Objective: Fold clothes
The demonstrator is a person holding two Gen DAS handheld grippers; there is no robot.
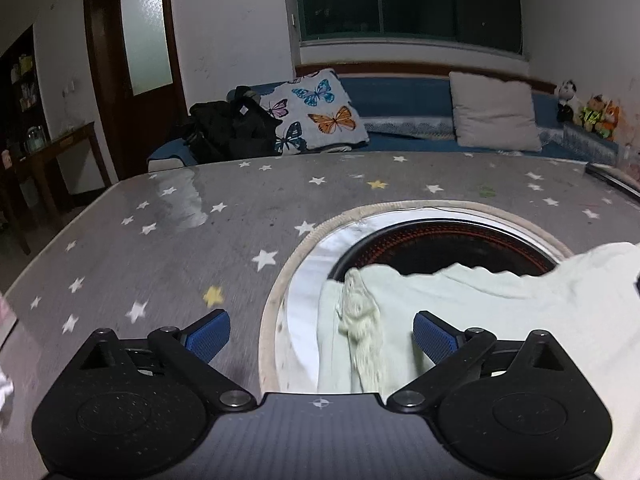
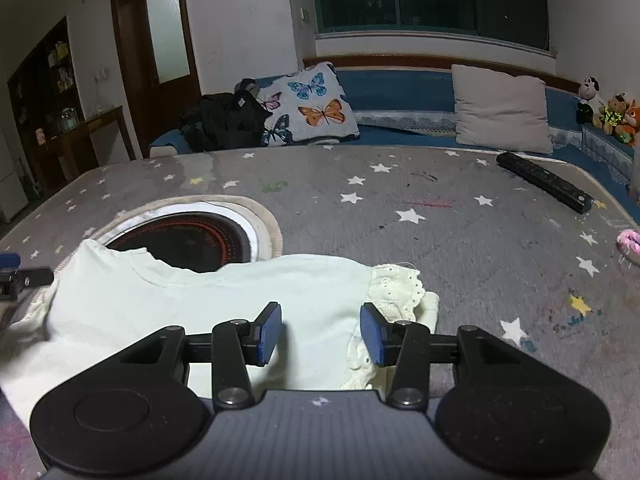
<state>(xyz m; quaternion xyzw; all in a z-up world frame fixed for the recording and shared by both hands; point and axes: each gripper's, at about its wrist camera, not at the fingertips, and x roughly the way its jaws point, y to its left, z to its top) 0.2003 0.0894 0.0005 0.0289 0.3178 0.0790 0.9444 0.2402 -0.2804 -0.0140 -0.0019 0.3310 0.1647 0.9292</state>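
Note:
A pale cream child's top with lace-frilled sleeves lies flat on the grey star-print table, its neckline over the round burner opening. In the left wrist view the top fills the lower right, with its frilled left sleeve between my fingers. My left gripper is open wide, over that sleeve. My right gripper is open, over the top's right shoulder, next to the lace sleeve. The left gripper's blue pad shows at the right wrist view's left edge.
A round dark burner with a cream fabric rim sits in the table. A black remote lies at the far right. A pink item is at the right edge. Behind the table, a blue sofa holds cushions, a black bag and plush toys.

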